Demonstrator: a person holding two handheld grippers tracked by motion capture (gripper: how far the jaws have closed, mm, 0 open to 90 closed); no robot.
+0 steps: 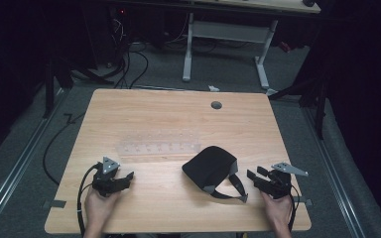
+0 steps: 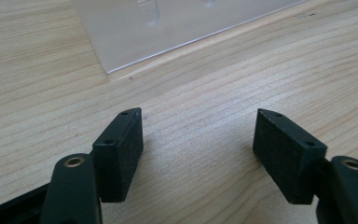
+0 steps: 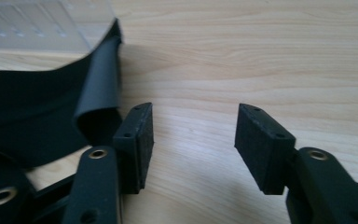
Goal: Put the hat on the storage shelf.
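A black fabric piece [image 1: 211,168] with grey-tipped straps lies on the wooden table [image 1: 168,116], right of centre near the front. A clear plastic plate [image 1: 158,147] lies flat just behind it, toward the middle. My left gripper [image 1: 125,179] rests at the front left, open, with bare wood between its jaws [image 2: 198,113]; the clear plate's corner [image 2: 168,28] lies ahead of it. My right gripper [image 1: 254,172] sits at the front right, open and holding nothing [image 3: 194,107]. The black fabric's curled edge [image 3: 98,79] lies just outside its left jaw.
A round grey cable hole [image 1: 216,105] sits in the table's far side. Behind the table stands a white-legged desk [image 1: 228,34], with cables on the floor [image 1: 129,64]. Bare wood lies between the two grippers along the front edge.
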